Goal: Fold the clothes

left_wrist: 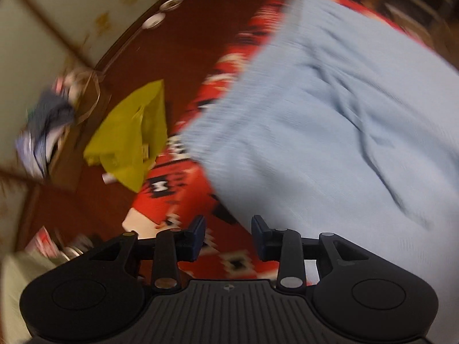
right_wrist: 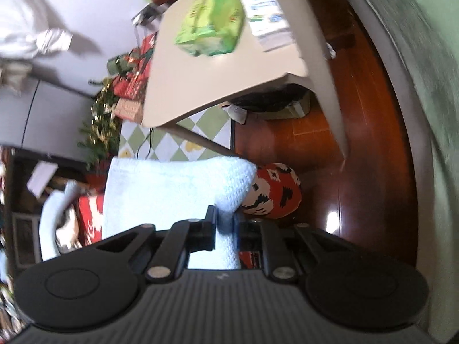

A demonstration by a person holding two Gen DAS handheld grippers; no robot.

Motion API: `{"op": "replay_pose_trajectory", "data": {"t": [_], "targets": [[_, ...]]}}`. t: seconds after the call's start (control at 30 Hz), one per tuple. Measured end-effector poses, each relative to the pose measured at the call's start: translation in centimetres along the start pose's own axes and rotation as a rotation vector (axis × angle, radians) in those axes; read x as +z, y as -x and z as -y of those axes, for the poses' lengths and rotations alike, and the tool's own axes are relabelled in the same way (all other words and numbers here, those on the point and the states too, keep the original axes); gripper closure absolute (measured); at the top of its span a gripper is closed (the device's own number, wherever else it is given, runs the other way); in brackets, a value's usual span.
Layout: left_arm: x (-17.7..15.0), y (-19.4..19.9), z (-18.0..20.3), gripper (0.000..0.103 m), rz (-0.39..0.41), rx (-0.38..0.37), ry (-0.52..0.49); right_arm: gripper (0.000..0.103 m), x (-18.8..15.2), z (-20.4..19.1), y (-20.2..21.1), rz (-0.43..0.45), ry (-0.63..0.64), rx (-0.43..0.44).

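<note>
Plainly, right hand-held gripper pinches the blue knit garment — bunched between its fingers.

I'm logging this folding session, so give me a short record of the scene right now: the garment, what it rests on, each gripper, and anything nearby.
garment: pale blue knitted garment
surface: red patterned blanket with black and white motifs, garment spread over it
left gripper: jaws apart, nothing between them, over the garment's edge
right gripper: jaws pinching a fold of the garment
nearby: yellow plastic bag on the dark red floor; beige table bearing a green packet
</note>
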State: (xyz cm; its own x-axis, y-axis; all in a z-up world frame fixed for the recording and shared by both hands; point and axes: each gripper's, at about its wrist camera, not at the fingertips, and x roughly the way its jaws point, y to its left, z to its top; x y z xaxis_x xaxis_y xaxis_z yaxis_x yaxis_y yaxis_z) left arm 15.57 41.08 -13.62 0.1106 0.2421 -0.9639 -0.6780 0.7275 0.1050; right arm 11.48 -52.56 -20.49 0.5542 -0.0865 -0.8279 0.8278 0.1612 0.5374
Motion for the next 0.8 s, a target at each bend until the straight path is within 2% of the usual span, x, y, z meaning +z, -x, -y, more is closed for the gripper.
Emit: {"op": "replay_pose_trajectory", "data": {"t": [0.1, 0.23, 0.3, 0.47, 0.6, 0.77, 0.8], "targets": [[1.4, -1.6, -2.1, 0.064, 0.009, -0.015, 0.076, 0.089, -0.9, -1.9, -0.2, 0.001, 0.044, -0.036], [3.5, -4.4, -4.1, 0.063, -0.022, -0.089, 0.167, 0.097, -2.6, -4.1, -0.4, 0.030, 0.084, -0.111], [4.0, -5.1, -4.0, 0.064, -0.035, -0.136, 0.158, 0.097, -3.5, -5.3, -0.3, 0.046, 0.133, -0.149], [4.6, -5.3, -3.0, 0.080, -0.040, -0.194, 0.129, 0.097, -5.3, -8.4, 1.4, 0.076, 0.217, -0.174], [4.9, -5.0, -2.8, 0.089, -0.046, -0.164, 0.114, 0.098, -6.1, -10.5, 2.8, 0.090, 0.252, -0.171], [4.5, -2.9, -3.0, 0.091, -0.009, -0.127, 0.070, 0.098, -5.3, -11.7, 3.9, 0.107, 0.266, -0.197], [4.4, -2.5, -3.0, 0.095, -0.004, -0.124, 0.057, 0.098, -4.9, -11.8, 3.9, 0.111, 0.267, -0.204]]}}
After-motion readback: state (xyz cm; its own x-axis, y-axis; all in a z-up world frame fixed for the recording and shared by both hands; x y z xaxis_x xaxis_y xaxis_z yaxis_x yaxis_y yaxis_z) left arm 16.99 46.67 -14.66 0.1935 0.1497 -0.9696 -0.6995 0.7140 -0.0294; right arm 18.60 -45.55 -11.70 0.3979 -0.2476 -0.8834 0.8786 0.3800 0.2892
